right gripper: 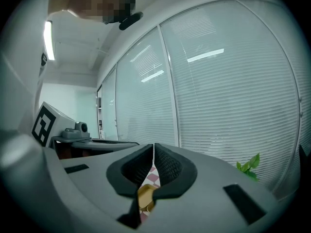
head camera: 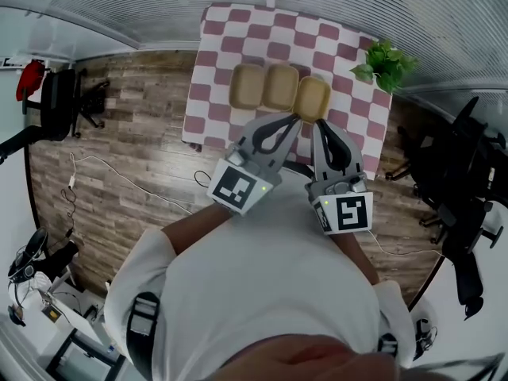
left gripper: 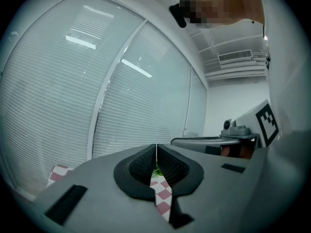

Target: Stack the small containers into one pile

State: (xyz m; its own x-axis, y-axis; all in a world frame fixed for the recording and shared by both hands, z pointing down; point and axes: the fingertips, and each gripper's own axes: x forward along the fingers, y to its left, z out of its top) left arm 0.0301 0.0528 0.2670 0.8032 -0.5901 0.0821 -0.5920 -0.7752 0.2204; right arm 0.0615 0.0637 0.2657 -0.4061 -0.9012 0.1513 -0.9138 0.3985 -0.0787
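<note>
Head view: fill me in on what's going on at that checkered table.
A person stands at the checkered table with a hand-held gripper in each hand. Three small tan containers sit side by side in a row on the cloth, and none is stacked yet. The left hand-held gripper and the right hand-held gripper are both near the right-hand container. Their jaws are shut and hold nothing. A potted plant stands at the table's far right corner.
</note>
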